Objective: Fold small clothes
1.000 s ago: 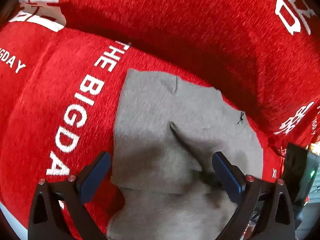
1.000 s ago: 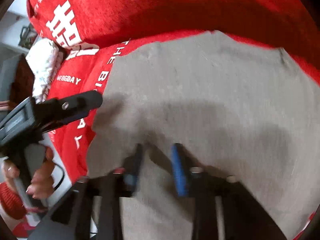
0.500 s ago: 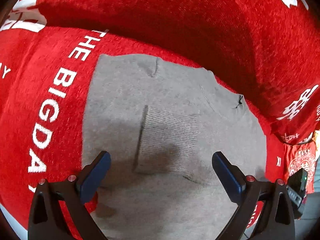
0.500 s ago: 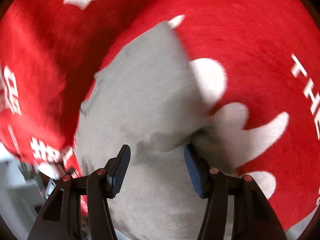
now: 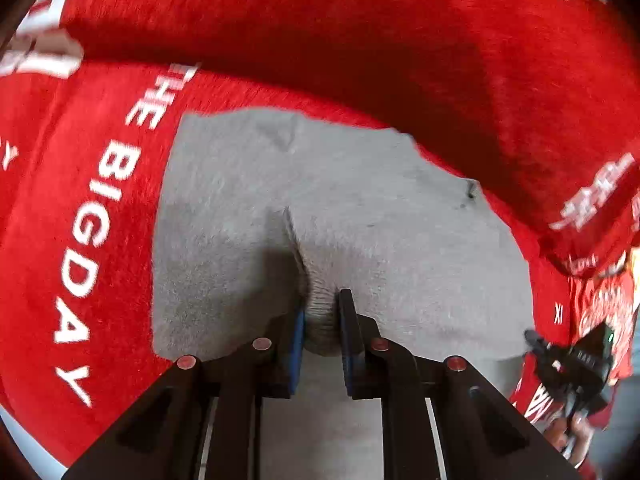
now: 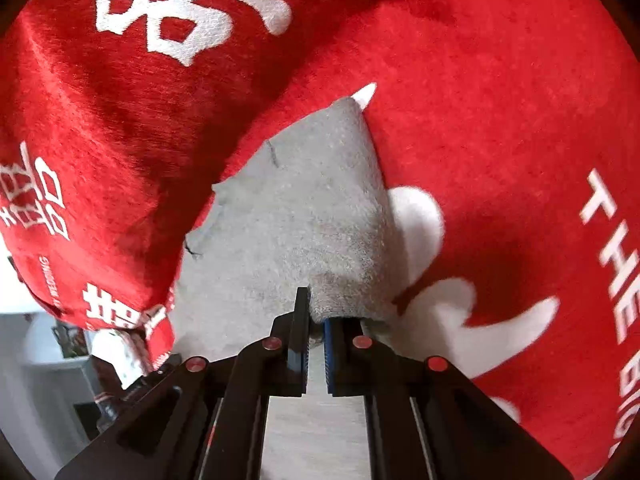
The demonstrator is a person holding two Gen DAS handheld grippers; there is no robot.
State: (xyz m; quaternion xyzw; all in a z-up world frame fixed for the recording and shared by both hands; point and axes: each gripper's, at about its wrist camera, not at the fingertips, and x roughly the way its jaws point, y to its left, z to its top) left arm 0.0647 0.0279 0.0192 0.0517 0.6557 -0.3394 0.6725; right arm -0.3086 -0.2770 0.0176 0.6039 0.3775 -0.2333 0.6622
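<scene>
A small grey knit garment lies on a red plush cover. In the left wrist view my left gripper is shut on a ribbed fold of the garment, pinched between the blue pads. In the right wrist view the same grey garment lies ahead, and my right gripper is shut on its near folded edge. My right gripper also shows at the lower right of the left wrist view, held by a hand.
The red cover carries white letters "THE BIG DAY". A raised red cushion runs along the back. In the right wrist view a white shape is printed on the cover, and a room corner shows at lower left.
Both grippers were open half a second ago and have closed on the grey garment. The left one has pinched up a fold; the right one has gripped the near edge.
</scene>
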